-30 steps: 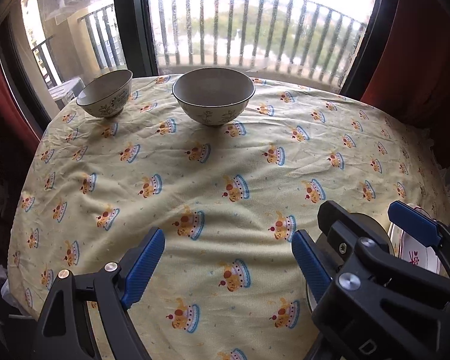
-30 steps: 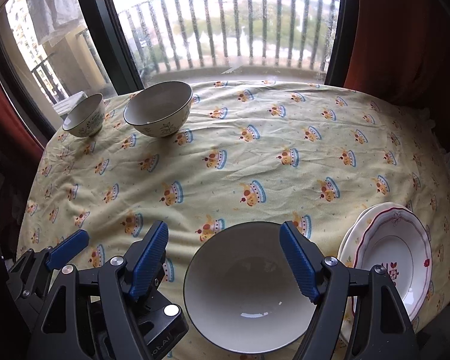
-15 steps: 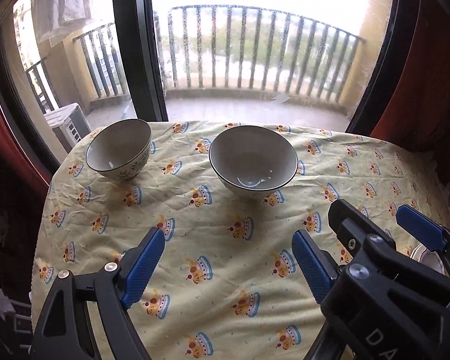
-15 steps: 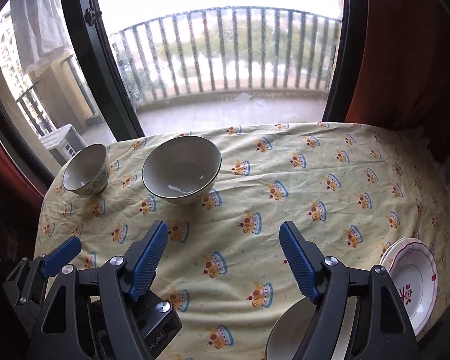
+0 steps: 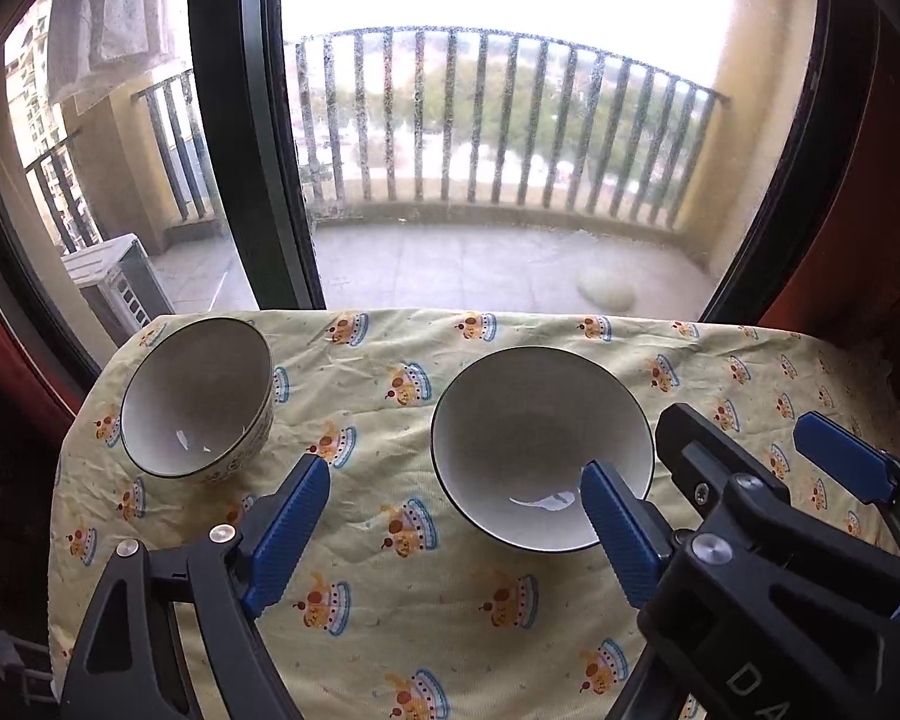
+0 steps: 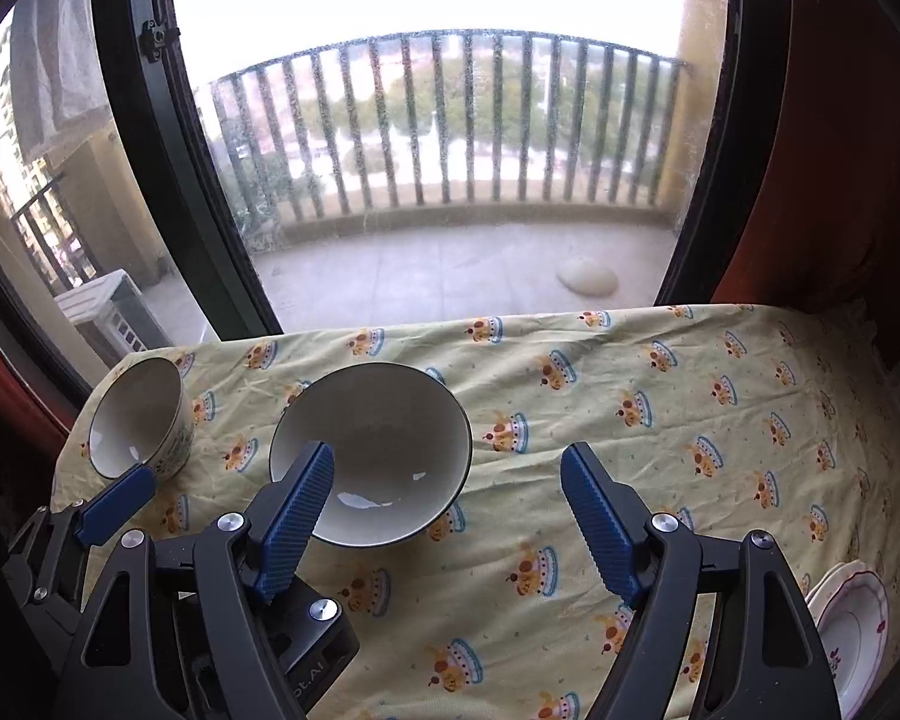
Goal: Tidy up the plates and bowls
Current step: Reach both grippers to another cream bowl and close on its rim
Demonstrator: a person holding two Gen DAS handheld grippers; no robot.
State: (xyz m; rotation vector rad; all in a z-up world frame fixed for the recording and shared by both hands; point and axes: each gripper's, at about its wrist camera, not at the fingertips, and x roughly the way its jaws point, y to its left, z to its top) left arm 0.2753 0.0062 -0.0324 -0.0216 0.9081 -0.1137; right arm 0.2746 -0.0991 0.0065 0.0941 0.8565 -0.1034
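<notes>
Now both sets of fingers gape empty; left gripper (image 5: 453, 519) jaws closing slightly, nothing between them. Large bowl (image 5: 541, 447) sits center-right, just ahead of its right finger; right gripper (image 6: 447, 510) points right of it. Small bowl (image 5: 197, 397) mid-left on bench (image 5: 438, 612).

Table (image 5: 390, 630): before the window (image 5: 510, 120), under a cloth (image 6: 660, 420).
Small bowl (image 5: 195, 399): on the cloth at the far left corner, upright.
Large bowl (image 5: 540, 447): on the cloth right of the small bowl, apart from it, upright.
Plate (image 6: 852, 636): at the near right edge of the table, well apart from both bowls.
Balcony railing (image 5: 498, 120): behind the window.
</notes>
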